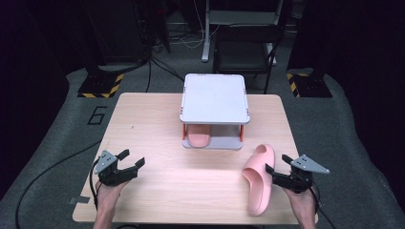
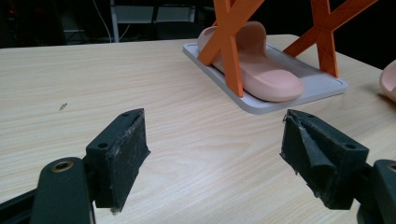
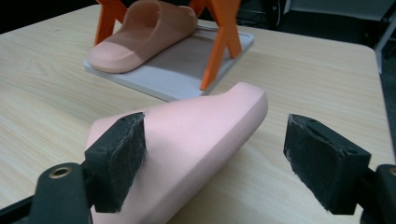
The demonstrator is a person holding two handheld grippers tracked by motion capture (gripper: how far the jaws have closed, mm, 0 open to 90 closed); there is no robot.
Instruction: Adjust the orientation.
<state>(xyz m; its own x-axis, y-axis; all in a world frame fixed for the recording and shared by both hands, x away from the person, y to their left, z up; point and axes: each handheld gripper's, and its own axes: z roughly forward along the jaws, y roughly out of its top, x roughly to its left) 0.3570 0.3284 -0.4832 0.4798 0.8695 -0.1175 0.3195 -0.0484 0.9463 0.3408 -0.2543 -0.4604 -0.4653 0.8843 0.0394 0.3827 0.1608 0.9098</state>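
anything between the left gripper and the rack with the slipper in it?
Nothing: in the left gripper view, bare wood tabletop runs from the open left gripper to the rack holding the slipper. The high view agrees.

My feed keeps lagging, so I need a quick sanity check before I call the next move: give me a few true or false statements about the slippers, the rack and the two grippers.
1. One pink slipper lies on the lower tray of the two-tier rack. True.
2. The right gripper is clamped on the second slipper. False: its jaws stand open, the slipper just ahead of them on the table.
3. The left gripper is open and holds nothing. True.
4. The rack's top shelf carries a slipper. False: the top shelf is bare.
5. The rack's uprights are orange. True.
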